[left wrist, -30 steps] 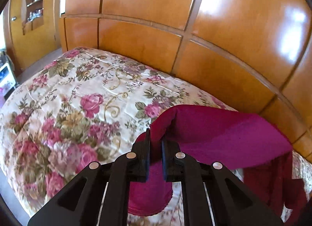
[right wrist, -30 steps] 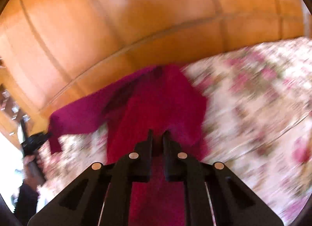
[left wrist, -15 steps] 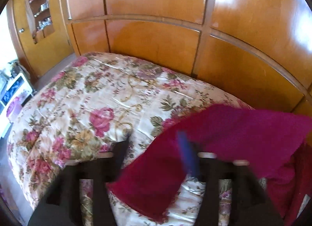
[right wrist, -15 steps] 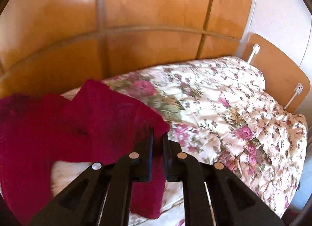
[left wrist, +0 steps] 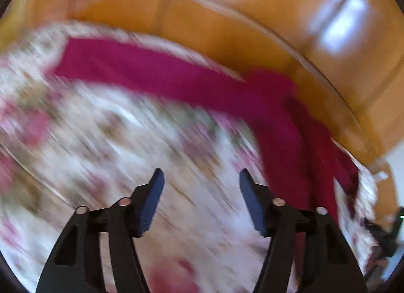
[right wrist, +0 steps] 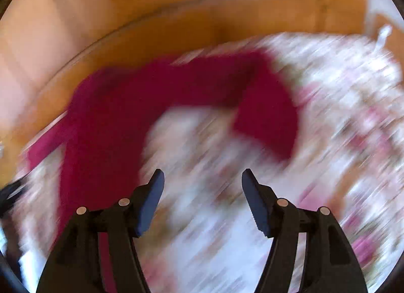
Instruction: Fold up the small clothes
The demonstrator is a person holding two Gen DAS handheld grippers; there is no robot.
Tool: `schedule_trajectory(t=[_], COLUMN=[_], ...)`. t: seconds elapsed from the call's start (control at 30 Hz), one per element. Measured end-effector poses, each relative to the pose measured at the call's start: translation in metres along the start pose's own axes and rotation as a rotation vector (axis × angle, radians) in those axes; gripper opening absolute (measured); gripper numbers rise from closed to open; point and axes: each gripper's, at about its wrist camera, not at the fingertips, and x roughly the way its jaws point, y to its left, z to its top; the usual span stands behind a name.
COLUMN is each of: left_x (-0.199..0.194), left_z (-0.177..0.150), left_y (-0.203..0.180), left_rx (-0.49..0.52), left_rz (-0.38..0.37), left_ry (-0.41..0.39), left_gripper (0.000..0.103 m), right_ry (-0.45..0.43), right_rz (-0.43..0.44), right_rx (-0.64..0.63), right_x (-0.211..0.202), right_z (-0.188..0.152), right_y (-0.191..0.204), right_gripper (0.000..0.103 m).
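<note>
Both feeds are smeared with motion blur right now, so I can only make out so much. On my left wrist view the left gripper (left wrist: 199, 175) has its jaws spread wide with nothing between them, just blurry floral bedspread (left wrist: 113, 141) showing in the gap. Same on the right wrist view: the right gripper (right wrist: 200, 175) is spread wide and holding nothing.

The magenta garment (left wrist: 192, 83) lies on the bedspread, not in either tool. In the left view it runs as a long band along the far edge of the bedspread, close to the wooden wall panelling (left wrist: 227, 27), then bends down the right side past my right-hand finger. Its lower end is cut off behind the gripper body. In the right view the garment (right wrist: 111, 116) arches over a patch of bedspread (right wrist: 328, 141), with one part dropping down the left side and a shorter flap hanging on the right. I can't tell sleeves from body, or whether any of it is folded; the edges are too streaky.

Something dark sits at the lower right edge of the left view, too blurred and cropped for me to identify.
</note>
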Motion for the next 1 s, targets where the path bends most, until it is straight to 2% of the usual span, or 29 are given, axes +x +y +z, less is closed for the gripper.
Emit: schedule_trajectory(t=[0.03,0.13,0.23,0.27,0.3,0.33,0.4,0.43,0.47,0.5,0.53,0.57,0.67,0.8,0.9,1.0], left_x=[0.006,0.019,0.03,0.035,0.039,0.043,0.049,0.052,0.054,0.059,0.064,0.066,0.059,0.02,-0.022,-0.06], left_z=[-0.013,-0.041,-0.063,-0.069,-0.074,-0.078,-0.082,-0.084,-0.086,-0.087,-0.088,-0.088,-0.086,-0.074,-0.063,-0.05], left_y=[-0.008,-0.034,-0.055,-0.063,-0.068,-0.074,-0.086,-0.092,-0.096,-0.101,-0.106,-0.109,-0.115,-0.107,-0.091,-0.064], left_rx=[-0.005,0.011,-0.004,-0.013,-0.021,-0.031,-0.026,-0.015,-0.009,-0.005,-0.002,0.006,0.021,0.045,0.091,0.102], left_rz=[-0.052,-0.131,-0.216,-0.231,-0.234,-0.243,-0.244,-0.226,-0.217,-0.232,-0.243,-0.224,-0.204,-0.272,-0.268,-0.252], left_ry=[0.03,0.088,0.134,0.148,0.156,0.164,0.159,0.153,0.151,0.166,0.183,0.181,0.166,0.151,0.111,0.097], left_gripper=[0.059,0.059,0.059,0.059,0.059,0.059,0.059,0.058,0.042,0.02,0.013,0.01,0.007,0.007,0.006,0.006], right_ry=[0.067,0.194,0.253,0.265,0.268,0.269,0.256,0.245,0.232,0.209,0.178,0.141,0.011,-0.13,-0.158,-0.115], right_rz=[0.086,0.257,0.332,0.346,0.357,0.368,0.375,0.367,0.36,0.362,0.36,0.353,0.311,0.219,0.15,0.144], right_rx=[-0.022,-0.034,-0.023,-0.008,0.007,0.028,0.043,0.033,0.024,0.018,0.009,-0.002,-0.02,-0.01,0.014,0.034], right_x=[0.0,0.0,0.003,0.008,0.011,0.014,0.016,0.015,0.011,0.004,-0.003,-0.01,-0.048,-0.087,-0.094,-0.087], right_z=[-0.024,-0.071,-0.106,-0.114,-0.116,-0.118,-0.118,-0.117,-0.115,-0.111,-0.103,-0.098,-0.075,-0.051,-0.052,-0.063], right_y=[0.014,0.04,0.055,0.058,0.059,0.06,0.062,0.065,0.067,0.068,0.069,0.069,0.06,0.036,0.017,0.009], right_gripper=[0.062,0.062,0.062,0.059,0.048,0.042,0.011,0.008,0.008,0.008,0.007,0.007,0.007,0.007,0.007,0.007])
